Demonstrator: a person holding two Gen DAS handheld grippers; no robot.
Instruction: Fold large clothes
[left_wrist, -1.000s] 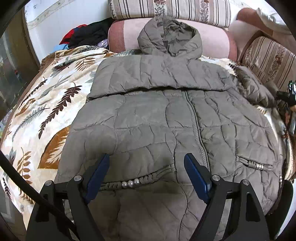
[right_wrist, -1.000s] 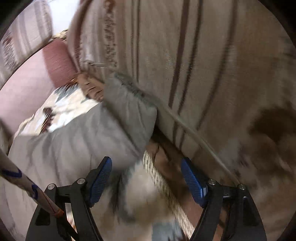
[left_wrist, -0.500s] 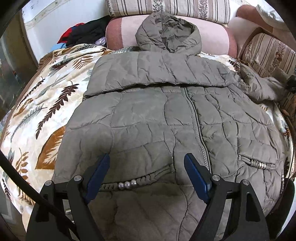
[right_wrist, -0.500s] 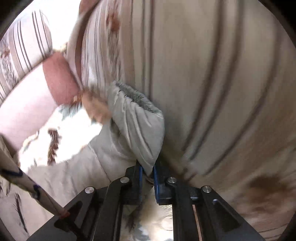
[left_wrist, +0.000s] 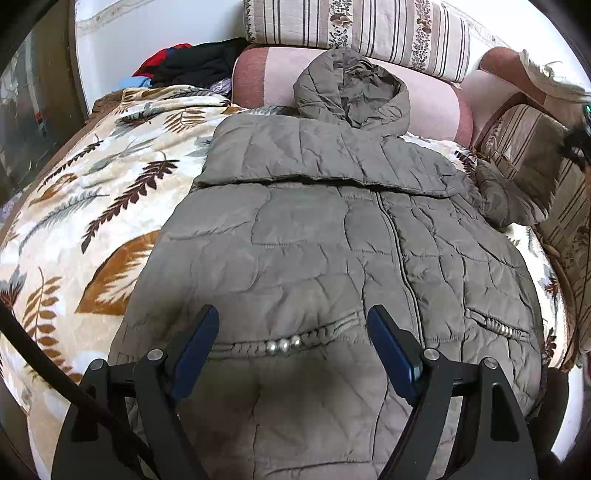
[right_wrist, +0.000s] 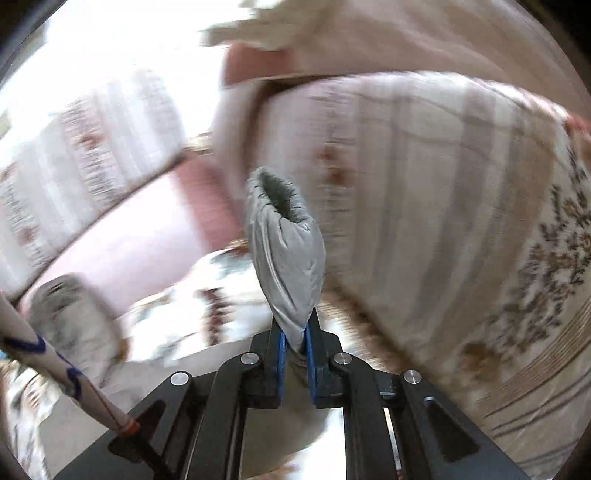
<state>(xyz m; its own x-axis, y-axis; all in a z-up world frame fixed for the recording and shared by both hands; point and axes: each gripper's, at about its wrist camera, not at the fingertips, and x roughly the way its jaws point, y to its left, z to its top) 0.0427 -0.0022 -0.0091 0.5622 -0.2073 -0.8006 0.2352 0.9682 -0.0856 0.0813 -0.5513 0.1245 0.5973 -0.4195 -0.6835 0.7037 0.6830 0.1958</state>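
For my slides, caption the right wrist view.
Right hand-held gripper shut on the jacket sleeve cuff beside a striped cushion.

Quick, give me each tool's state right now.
Left tool: open, holding nothing, over the jacket.
Right tool: closed on the jacket's sleeve cuff.

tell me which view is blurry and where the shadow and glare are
Right wrist view: motion blur smears the striped cushion, and the upper left is blown out white; only the sleeve pinched in the right claw is fairly sharp. Left wrist view: sharp, evenly lit, with fisheye bending at the edges; the open left claw casts a soft shadow on the jacket hem.
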